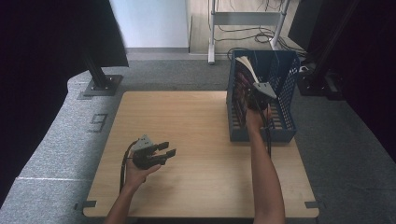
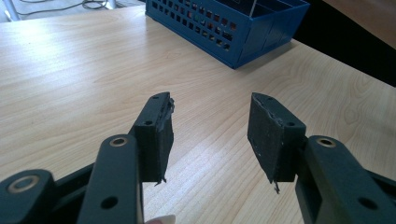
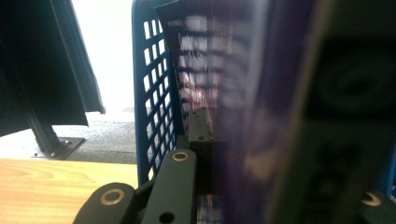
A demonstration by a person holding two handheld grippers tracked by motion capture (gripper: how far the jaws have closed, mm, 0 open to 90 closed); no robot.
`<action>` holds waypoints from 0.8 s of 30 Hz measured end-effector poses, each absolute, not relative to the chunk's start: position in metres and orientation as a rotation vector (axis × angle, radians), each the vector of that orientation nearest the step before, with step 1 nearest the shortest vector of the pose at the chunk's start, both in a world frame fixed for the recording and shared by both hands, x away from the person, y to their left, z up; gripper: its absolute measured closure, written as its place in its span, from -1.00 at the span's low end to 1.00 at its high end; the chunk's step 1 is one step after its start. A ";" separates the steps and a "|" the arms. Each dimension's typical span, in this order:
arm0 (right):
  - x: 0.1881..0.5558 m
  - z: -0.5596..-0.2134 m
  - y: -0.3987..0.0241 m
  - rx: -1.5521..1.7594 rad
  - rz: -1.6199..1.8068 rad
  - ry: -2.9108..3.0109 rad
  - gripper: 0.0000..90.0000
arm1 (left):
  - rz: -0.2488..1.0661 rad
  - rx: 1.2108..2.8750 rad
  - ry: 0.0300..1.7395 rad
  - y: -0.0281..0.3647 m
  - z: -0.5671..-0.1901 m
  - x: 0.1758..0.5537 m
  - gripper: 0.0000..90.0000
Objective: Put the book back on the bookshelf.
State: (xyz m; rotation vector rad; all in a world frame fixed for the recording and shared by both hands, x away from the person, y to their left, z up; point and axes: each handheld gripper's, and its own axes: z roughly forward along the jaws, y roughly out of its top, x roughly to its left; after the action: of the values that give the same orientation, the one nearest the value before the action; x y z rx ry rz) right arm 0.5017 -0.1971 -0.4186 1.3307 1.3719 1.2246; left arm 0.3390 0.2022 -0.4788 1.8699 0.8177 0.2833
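Note:
A blue mesh file rack (image 1: 286,84) stands at the table's far right. A dark-covered book (image 1: 243,70) with pale page edges stands upright in its left compartment. My right gripper (image 1: 256,95) reaches down into the rack and is shut on the book (image 3: 215,70), one jaw on each side of it, beside the rack's mesh wall (image 3: 149,93). My left gripper (image 1: 170,149) rests low over the near left of the wooden table (image 1: 187,121). Its jaws point right and it stands open (image 2: 210,126) with nothing between them. The rack (image 2: 243,32) shows beyond it.
A black stand on a base plate (image 1: 100,84) rises off the table's far left corner, with dark curtains on both sides. A white frame and cables (image 1: 243,28) lie on the floor behind. Bare wood stretches between the left gripper and the rack.

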 end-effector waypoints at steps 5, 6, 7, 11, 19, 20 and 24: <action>0.509 -0.414 -0.194 1.325 1.224 1.324 0.81 | 0.291 1.857 0.827 0.206 -0.479 0.340 0.11; 0.511 -0.413 -0.193 1.322 1.222 1.313 0.81 | 0.296 1.852 0.827 0.207 -0.478 0.340 0.12; 0.513 -0.412 -0.192 1.319 1.222 1.308 0.81 | 0.301 1.847 0.826 0.207 -0.478 0.340 0.13; 0.520 -0.409 -0.188 1.304 1.218 1.315 0.81 | 0.302 1.844 0.820 0.208 -0.477 0.339 0.13; 0.523 -0.425 -0.169 1.248 1.196 1.382 0.81 | 0.303 1.840 0.817 0.209 -0.476 0.339 0.13; 0.522 -0.426 -0.167 1.236 1.196 1.392 0.81 | 0.303 1.841 0.817 0.209 -0.476 0.338 0.13; 0.519 -0.428 -0.162 1.186 1.192 1.446 0.76 | 0.299 1.851 0.812 0.206 -0.477 0.338 0.13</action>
State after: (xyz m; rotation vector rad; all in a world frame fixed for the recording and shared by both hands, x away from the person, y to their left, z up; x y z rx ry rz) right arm 0.5189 -0.1625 -0.4277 1.1864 1.4457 1.1924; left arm 0.3383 0.2064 -0.4767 1.8515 0.8122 0.2993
